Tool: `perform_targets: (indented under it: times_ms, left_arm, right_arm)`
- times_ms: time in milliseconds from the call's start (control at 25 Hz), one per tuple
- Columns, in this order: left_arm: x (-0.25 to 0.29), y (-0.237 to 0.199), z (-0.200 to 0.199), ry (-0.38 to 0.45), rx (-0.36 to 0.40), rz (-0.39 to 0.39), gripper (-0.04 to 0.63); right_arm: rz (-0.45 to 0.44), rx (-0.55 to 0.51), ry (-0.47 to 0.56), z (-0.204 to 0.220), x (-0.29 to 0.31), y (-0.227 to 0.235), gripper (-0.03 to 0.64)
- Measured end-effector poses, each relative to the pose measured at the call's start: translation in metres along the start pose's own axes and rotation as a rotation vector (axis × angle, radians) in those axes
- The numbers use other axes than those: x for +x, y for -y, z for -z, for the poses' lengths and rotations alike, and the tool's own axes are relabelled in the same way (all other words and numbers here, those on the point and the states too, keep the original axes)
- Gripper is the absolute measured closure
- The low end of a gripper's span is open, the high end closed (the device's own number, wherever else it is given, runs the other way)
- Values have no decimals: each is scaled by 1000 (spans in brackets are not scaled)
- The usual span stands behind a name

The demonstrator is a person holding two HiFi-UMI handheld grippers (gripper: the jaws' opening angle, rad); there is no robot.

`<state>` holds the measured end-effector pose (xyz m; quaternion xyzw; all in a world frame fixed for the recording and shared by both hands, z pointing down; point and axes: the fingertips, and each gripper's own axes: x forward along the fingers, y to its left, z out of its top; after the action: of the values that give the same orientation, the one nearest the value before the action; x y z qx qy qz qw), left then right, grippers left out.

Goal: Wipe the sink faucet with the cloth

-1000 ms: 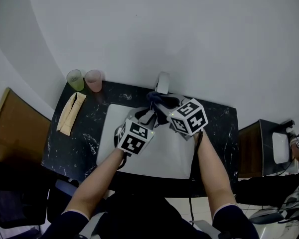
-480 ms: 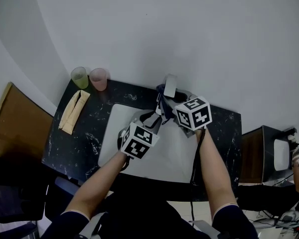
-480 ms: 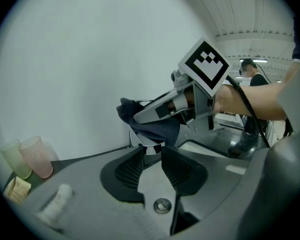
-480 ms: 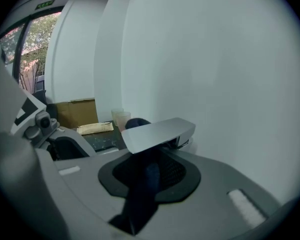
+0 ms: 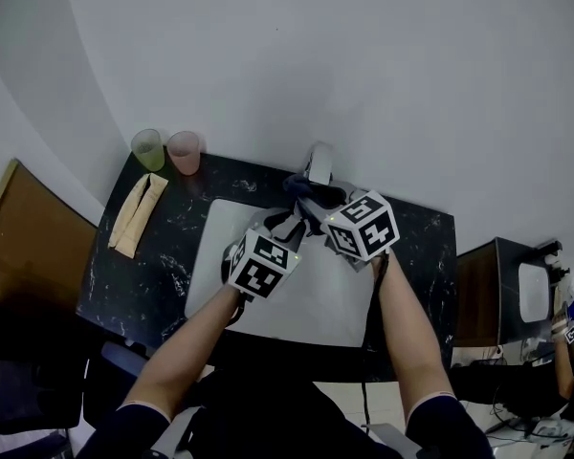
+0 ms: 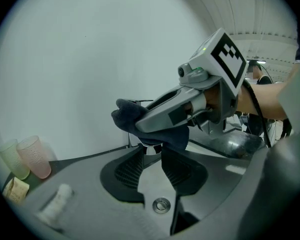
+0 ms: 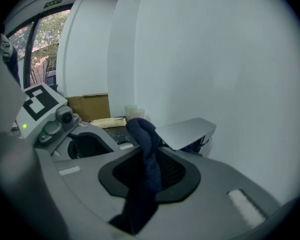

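Wiping looks under way but not finished: the right claw [image 7: 149,156], clamped on the dark cloth [image 7: 140,129], holds it against the faucet [image 7: 186,130] behind the sink [image 5: 316,299], while the left claw [image 6: 151,158] grips the chrome spout, apparently steadying it.

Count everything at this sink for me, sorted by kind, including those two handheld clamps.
cups: 2 (green cup, pink cup)
beige packet: 1
sink: 1
faucet: 1
cloth: 1
grippers: 2 (left gripper, right gripper)
Total: 8
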<state>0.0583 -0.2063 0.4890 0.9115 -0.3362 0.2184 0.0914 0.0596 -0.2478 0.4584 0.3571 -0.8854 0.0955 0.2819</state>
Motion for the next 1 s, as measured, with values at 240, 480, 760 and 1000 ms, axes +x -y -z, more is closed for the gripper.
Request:
perform_targets:
  times_ms: [240,480,760,1000]
  left_arm:
    - [0,0,1,1,-15,10,485]
    - [0,-2,2,1,-9,-3,494]
    - [-23,-5,2,15,-30,-17,529]
    - [-54,-15,-3,70,-122,-44,594]
  right_arm:
    - [-13,13,0,9,-13,-15,538]
    - [50,125,35,28,-31,-11,538]
    - [117,244,98,49,-53,-19,538]
    - [202,342,258,41,-84,-25,538]
